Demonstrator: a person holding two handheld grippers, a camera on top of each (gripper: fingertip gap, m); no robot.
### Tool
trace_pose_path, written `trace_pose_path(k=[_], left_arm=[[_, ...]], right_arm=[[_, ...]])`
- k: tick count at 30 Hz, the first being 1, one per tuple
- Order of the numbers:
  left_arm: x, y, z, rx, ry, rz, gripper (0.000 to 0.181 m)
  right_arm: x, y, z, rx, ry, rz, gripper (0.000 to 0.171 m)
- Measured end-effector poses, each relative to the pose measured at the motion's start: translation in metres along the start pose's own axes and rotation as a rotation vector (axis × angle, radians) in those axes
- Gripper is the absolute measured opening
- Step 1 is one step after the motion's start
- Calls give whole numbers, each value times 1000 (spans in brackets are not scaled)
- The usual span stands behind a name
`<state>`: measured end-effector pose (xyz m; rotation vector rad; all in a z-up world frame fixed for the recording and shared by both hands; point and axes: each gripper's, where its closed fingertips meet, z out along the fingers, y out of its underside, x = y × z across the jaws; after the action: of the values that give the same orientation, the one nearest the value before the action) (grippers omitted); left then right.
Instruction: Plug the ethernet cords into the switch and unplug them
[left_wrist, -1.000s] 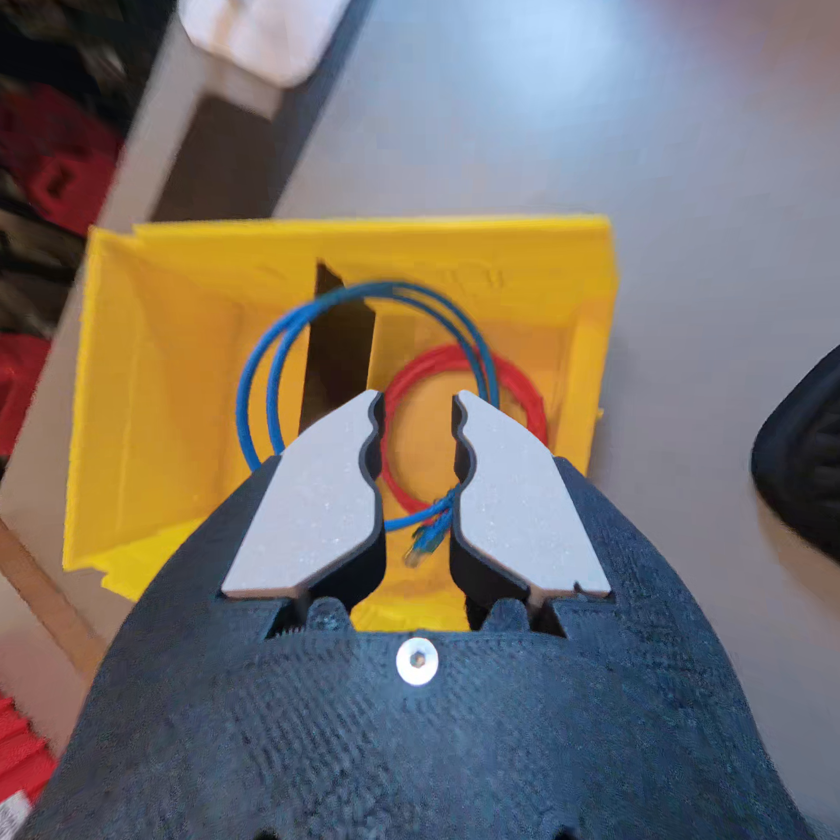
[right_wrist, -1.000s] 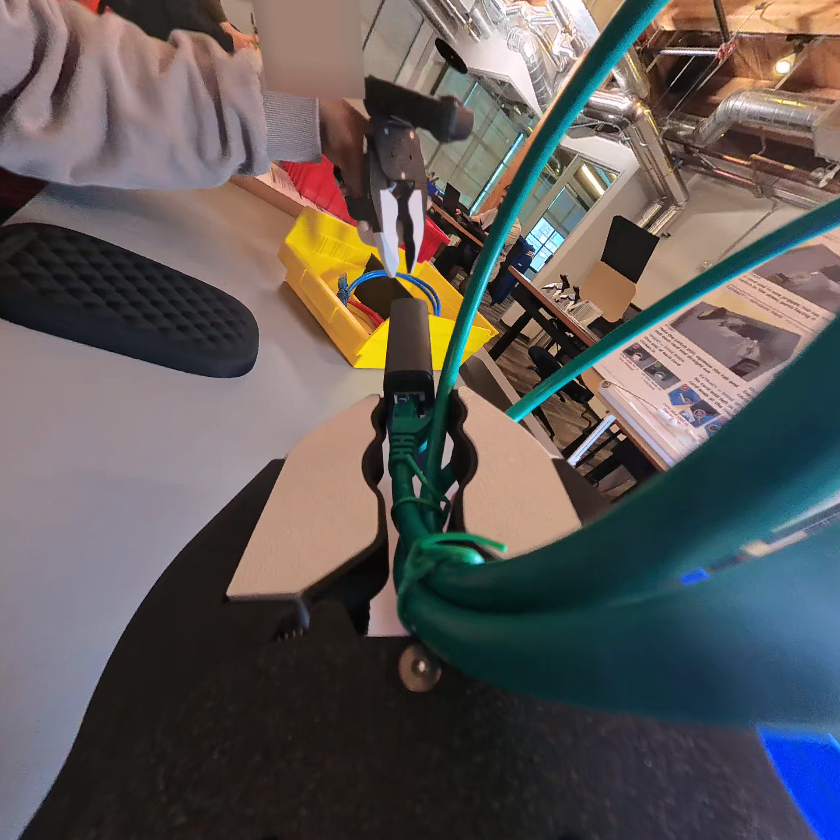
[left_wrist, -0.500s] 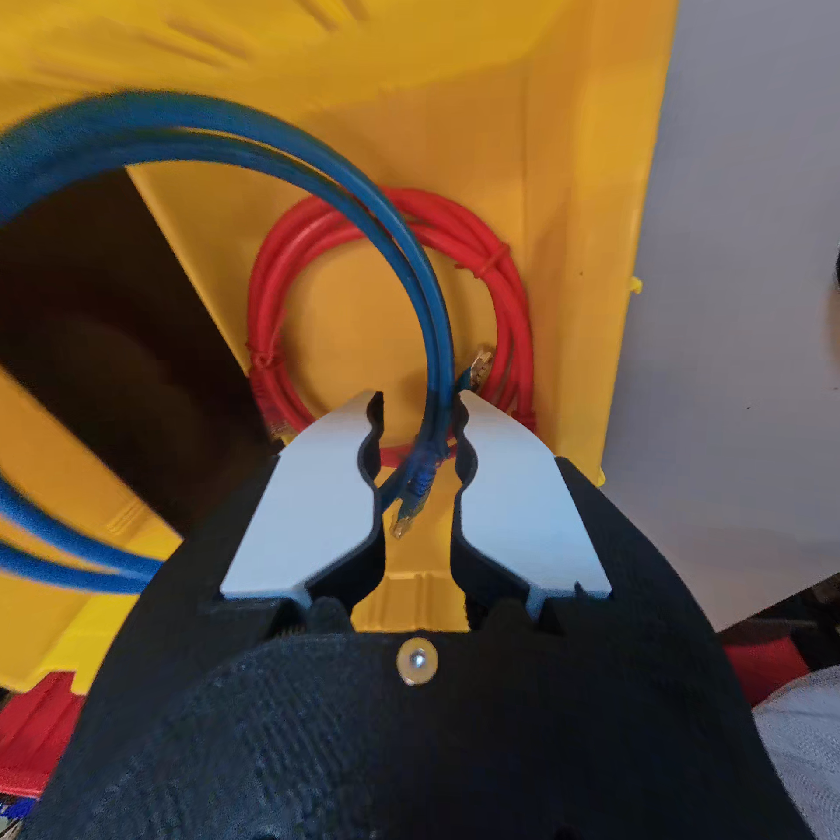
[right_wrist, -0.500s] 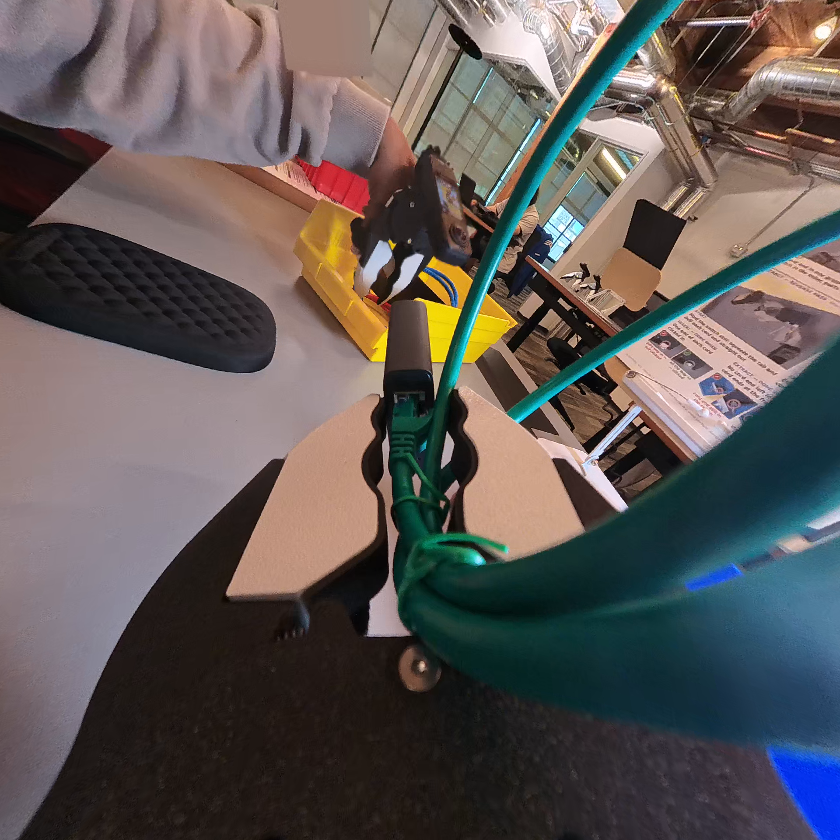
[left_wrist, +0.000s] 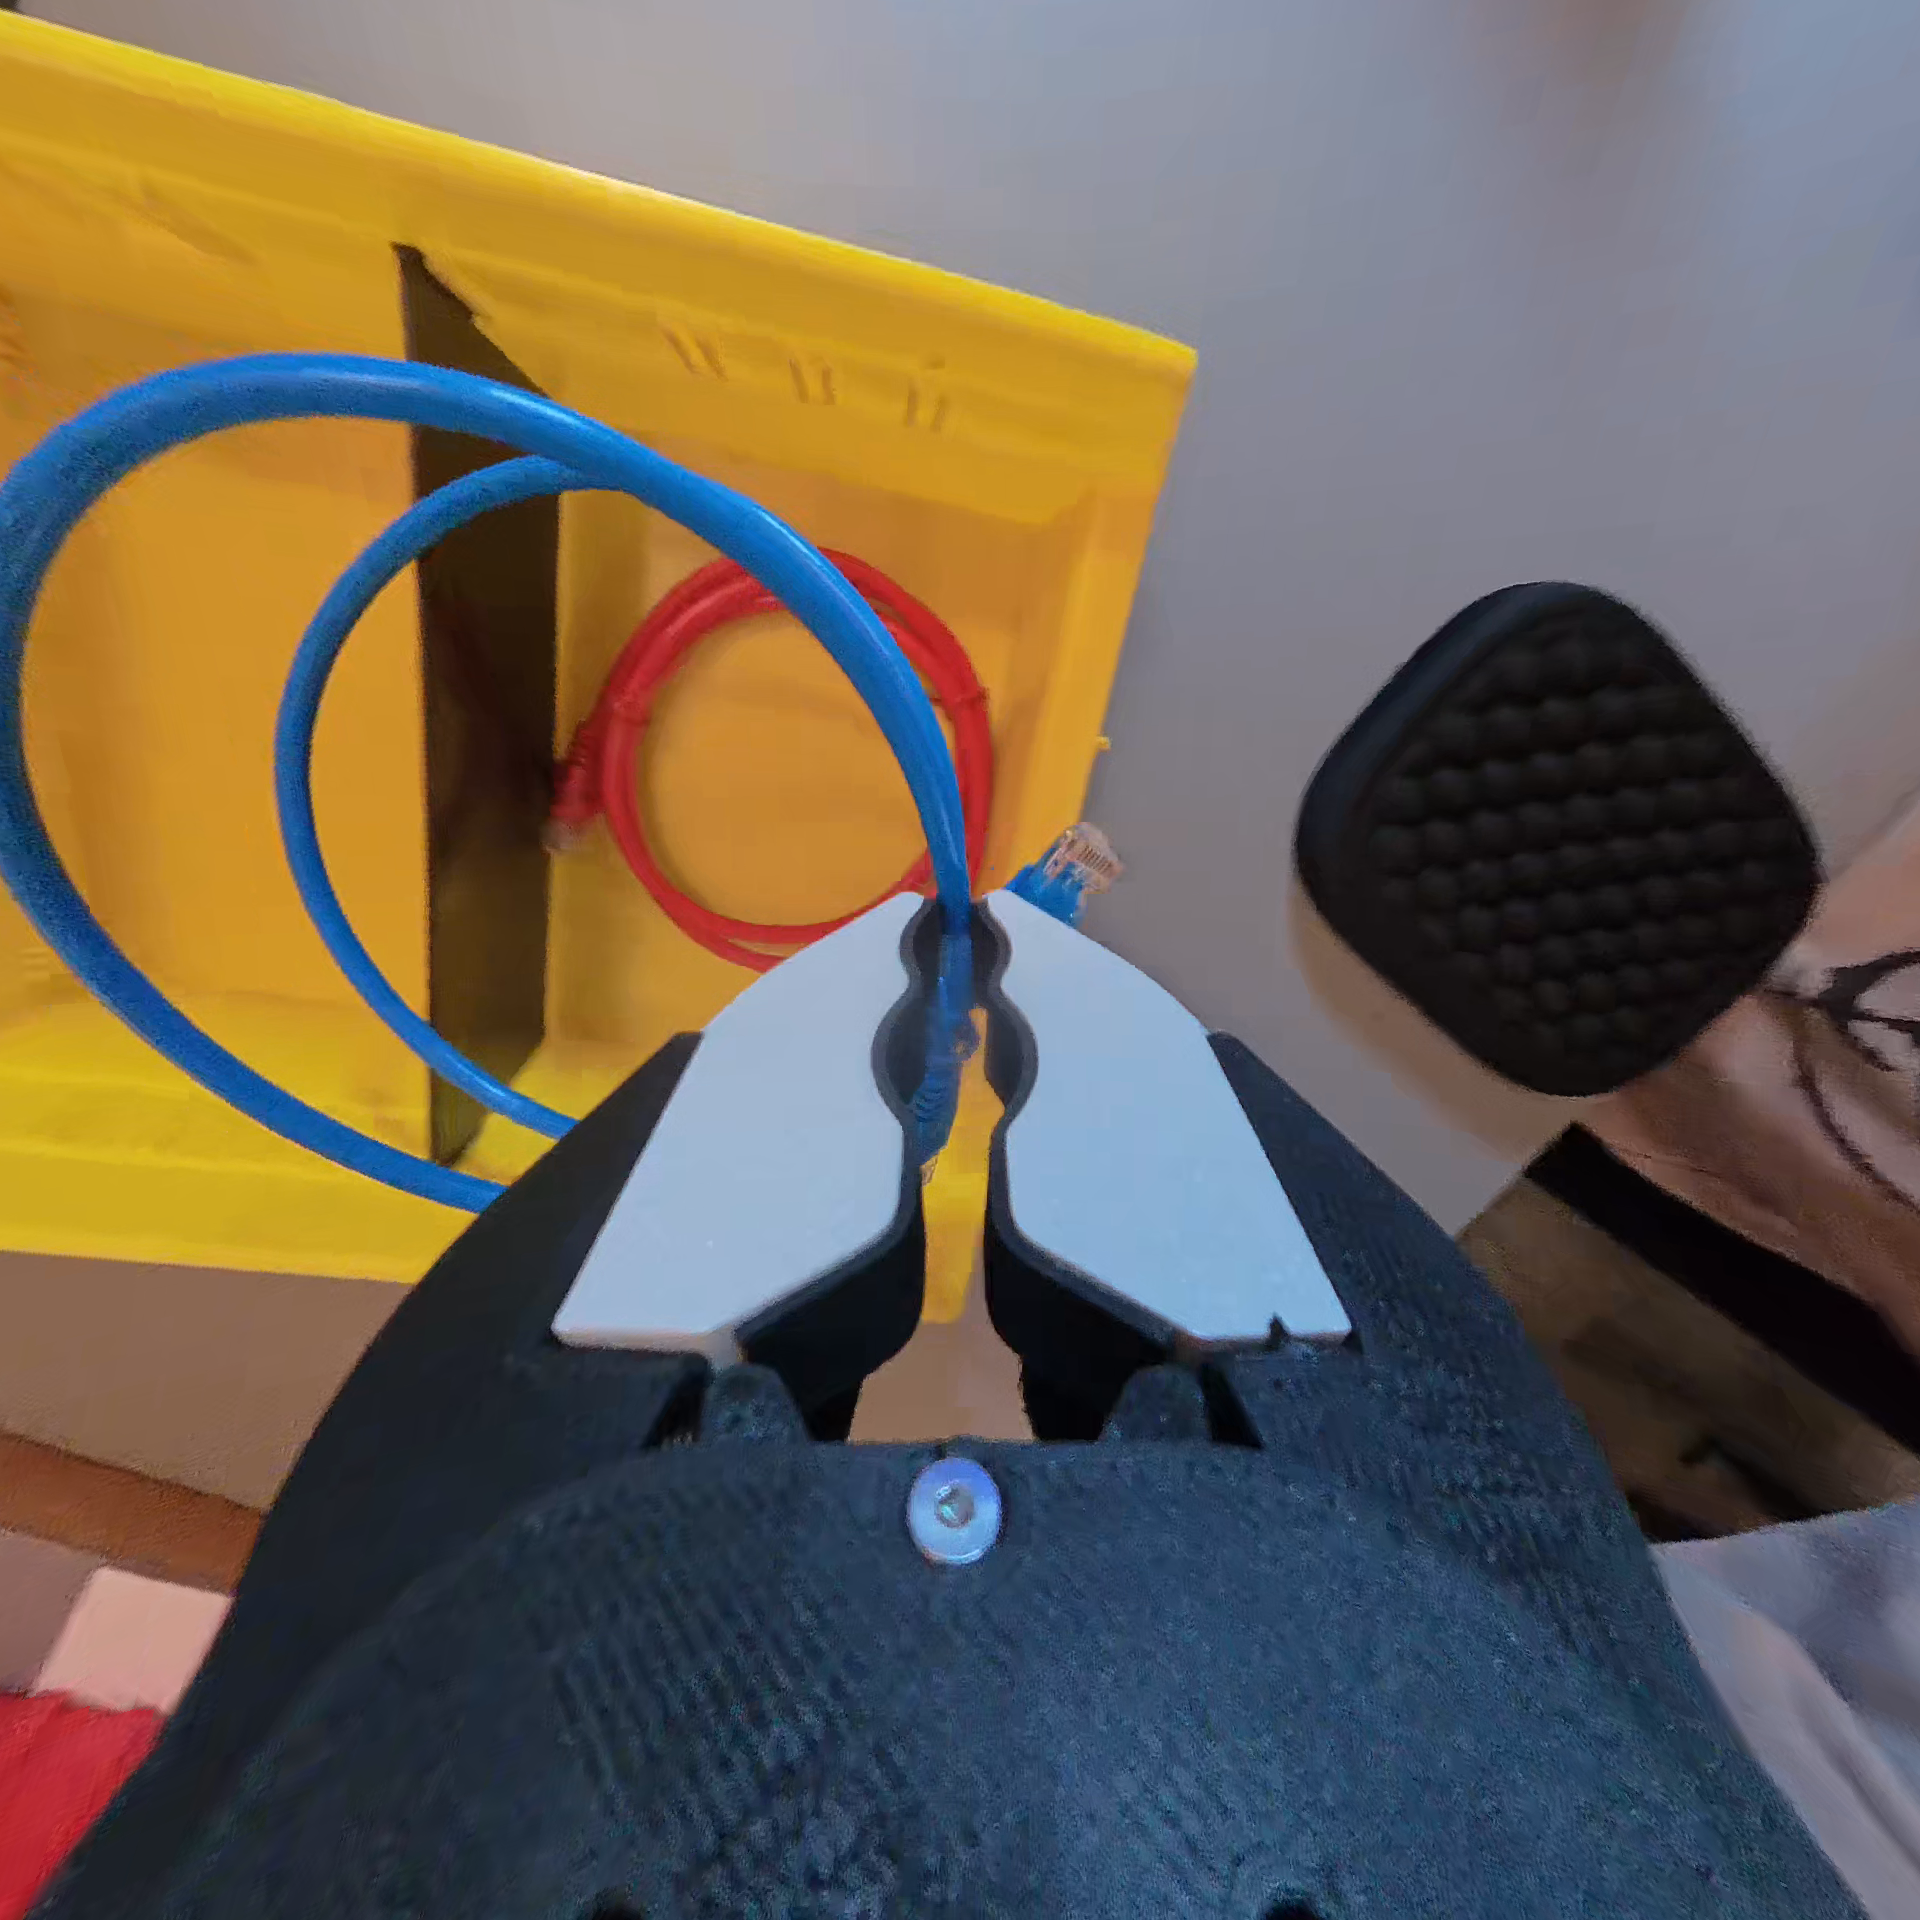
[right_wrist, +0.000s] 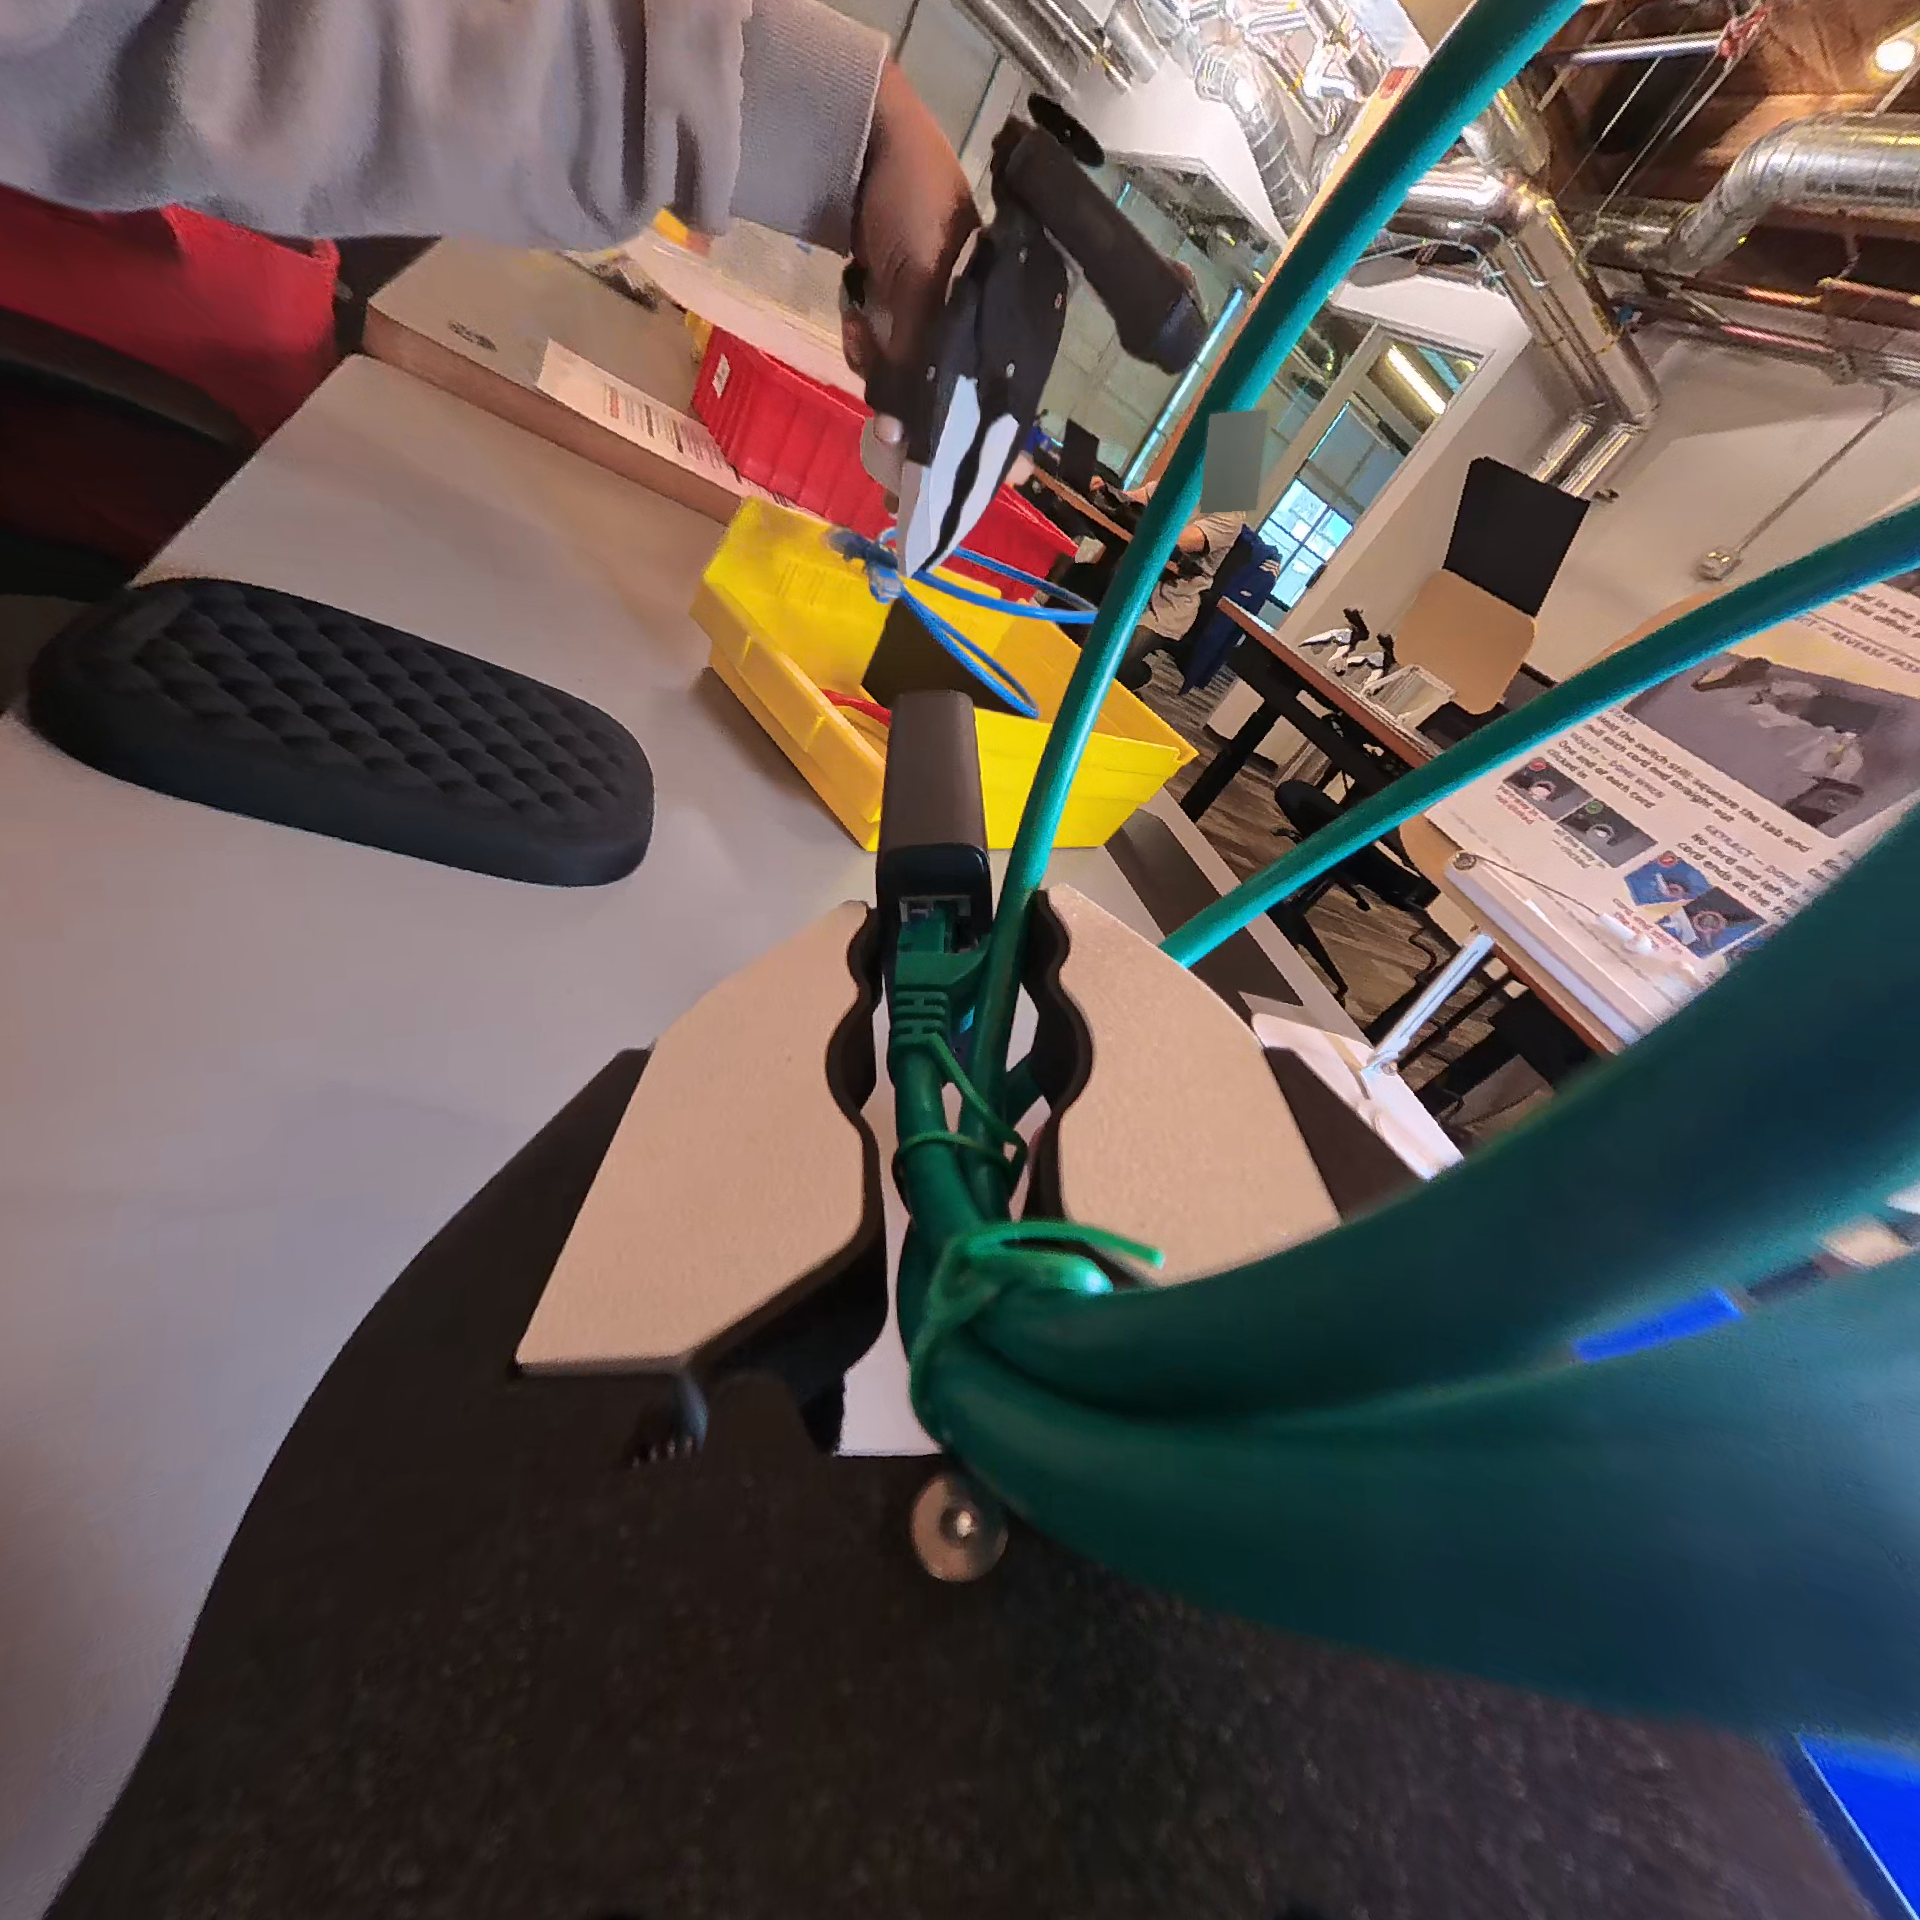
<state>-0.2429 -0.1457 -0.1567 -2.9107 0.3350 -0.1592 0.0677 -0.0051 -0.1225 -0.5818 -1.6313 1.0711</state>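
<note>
My left gripper is shut on the blue ethernet cord and holds it above the yellow bin. One blue plug sticks out past the right fingertip; another end hangs between the fingers. A red cord lies coiled in the bin. My right gripper is shut on the green cord, whose plug sits at the port of the black switch on the table. The left gripper with the blue cord also shows in the right wrist view.
A black divider splits the bin. A black textured pad lies on the grey table left of the switch; it also shows in the left wrist view. Red bins stand behind the yellow bin. Green cord loops fill the right. Across from one pair of fingers to the other is roughly 35 cm.
My left gripper dropped into the bin with its jaws open, shut on the blue cord and lifted it up. My right gripper has stayed on the green cord at the switch.
</note>
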Motion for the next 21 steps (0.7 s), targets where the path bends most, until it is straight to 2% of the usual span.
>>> trace_pose_path(k=[3, 12, 18, 21], left_arm=[[8, -5, 7, 23, 32, -47, 6], [-7, -28, 39, 87, -13, -43, 7], [-8, -35, 41, 98, -43, 12, 8], [-7, -42, 28, 159, -81, 74, 7]], right_arm=[[-1, -4, -1, 11, -7, 2, 26], [-1, -2, -4, 5, -10, 11, 26], [-1, 1, -3, 1, -15, 22, 26], [-1, 0, -3, 5, -15, 21, 26]])
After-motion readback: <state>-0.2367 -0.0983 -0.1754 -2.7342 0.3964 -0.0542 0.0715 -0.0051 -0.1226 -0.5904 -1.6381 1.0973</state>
